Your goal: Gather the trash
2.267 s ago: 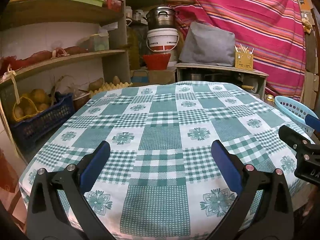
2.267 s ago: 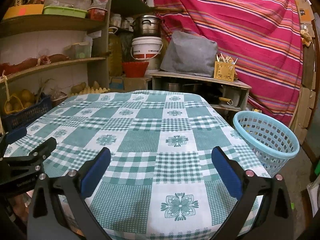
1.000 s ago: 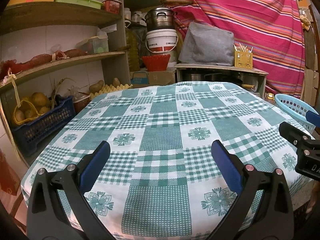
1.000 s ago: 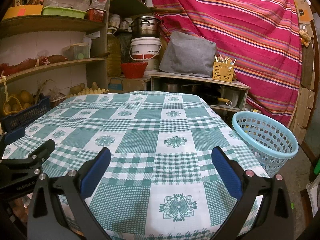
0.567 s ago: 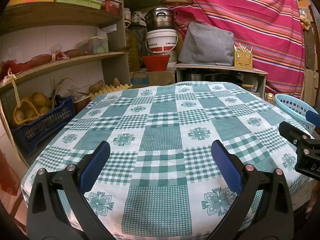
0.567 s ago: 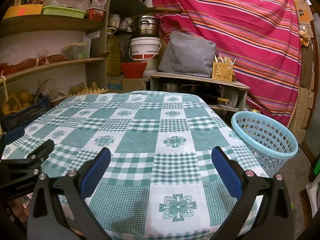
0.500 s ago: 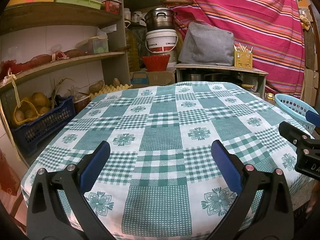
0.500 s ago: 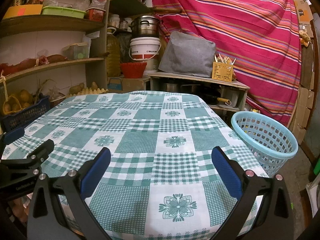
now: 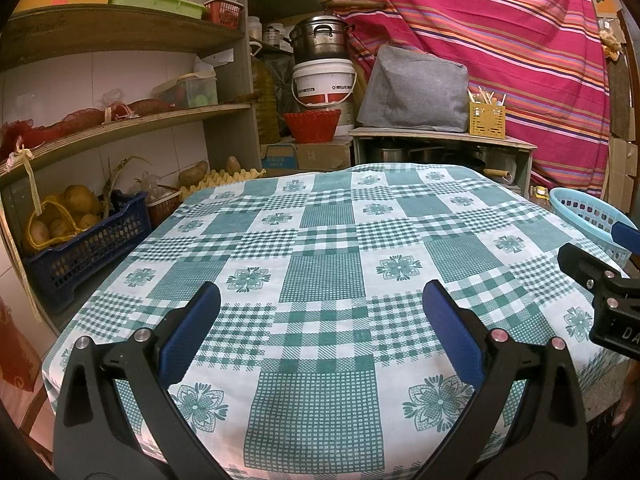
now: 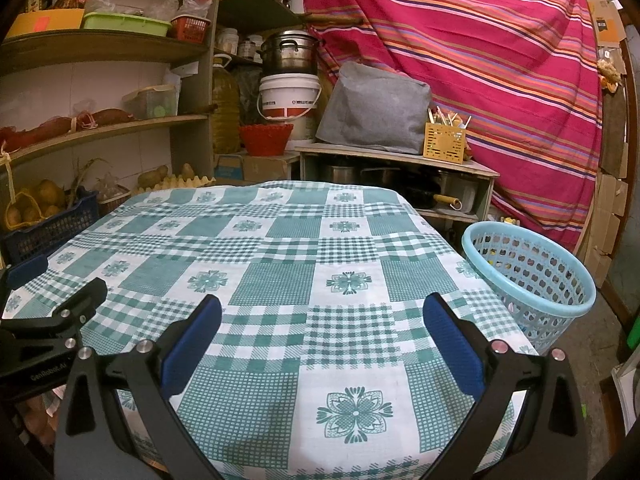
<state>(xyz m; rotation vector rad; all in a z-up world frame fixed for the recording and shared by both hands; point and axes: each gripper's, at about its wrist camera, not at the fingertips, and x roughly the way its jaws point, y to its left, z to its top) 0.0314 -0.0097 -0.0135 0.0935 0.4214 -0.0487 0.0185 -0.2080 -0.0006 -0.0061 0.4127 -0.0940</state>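
Green-and-white checked tablecloth with flower motifs. Pale blue perforated basket off the table's right edge. Magenta cloth with orange, white and purple stripes behind. Blue pads on black fingers. Grey cover, yellow holder, red bowl, dark blue crate.

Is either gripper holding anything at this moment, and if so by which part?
Nothing is held. The left gripper and right gripper both have fingers spread wide over the checked tablecloth.

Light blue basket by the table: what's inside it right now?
Through the light blue basket mesh and open top, a few small yellowish and dark bits show in the right wrist view. Its bottom is hidden by the near wall, so any contents there cannot be made out.
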